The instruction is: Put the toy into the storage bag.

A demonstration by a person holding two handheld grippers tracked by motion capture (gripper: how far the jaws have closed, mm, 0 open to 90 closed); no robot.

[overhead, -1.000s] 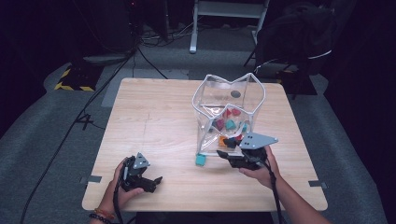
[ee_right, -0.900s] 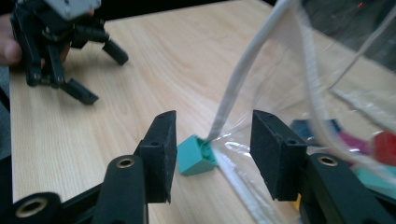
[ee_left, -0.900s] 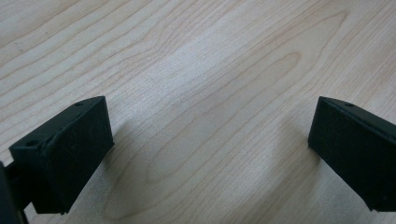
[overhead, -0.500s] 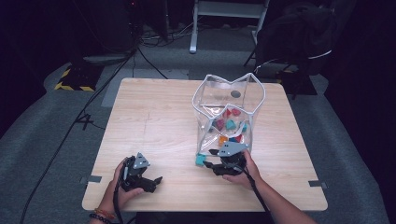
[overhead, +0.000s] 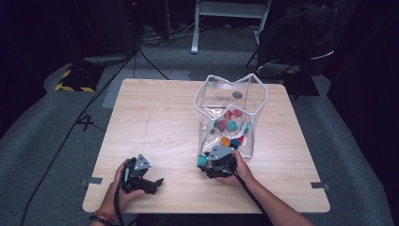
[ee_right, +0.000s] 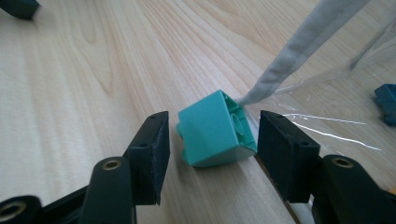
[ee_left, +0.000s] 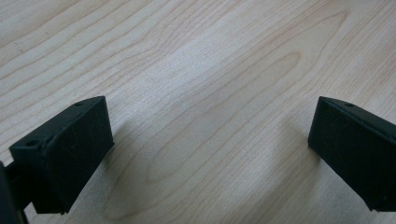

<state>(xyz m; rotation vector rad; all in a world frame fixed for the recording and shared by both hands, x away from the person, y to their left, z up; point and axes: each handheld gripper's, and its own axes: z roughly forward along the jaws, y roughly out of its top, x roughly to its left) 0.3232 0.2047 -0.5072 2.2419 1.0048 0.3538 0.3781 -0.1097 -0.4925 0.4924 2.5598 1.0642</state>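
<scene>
A teal toy block [overhead: 202,161] [ee_right: 217,128] lies tipped on its side on the wooden table [overhead: 155,117], touching the white seam of a clear plastic bag [overhead: 230,113]. My right gripper [overhead: 205,165] [ee_right: 212,136] sits low on the table with the block between its jaws. The jaws have just been opening, and a gap shows on each side of the block. My left gripper [overhead: 155,184] [ee_left: 210,140] rests near the table's front left edge, open wide over bare wood.
The clear bag holds several coloured blocks [overhead: 230,127] and stands at the table's right middle. Its seam [ee_right: 303,42] crosses the right gripper view. A dark blue piece [ee_right: 386,105] lies inside the bag. Cables and a chair stand beyond the table.
My right gripper has come down and to the left, up to the teal block, which has stayed in place. The left gripper has not moved.
</scene>
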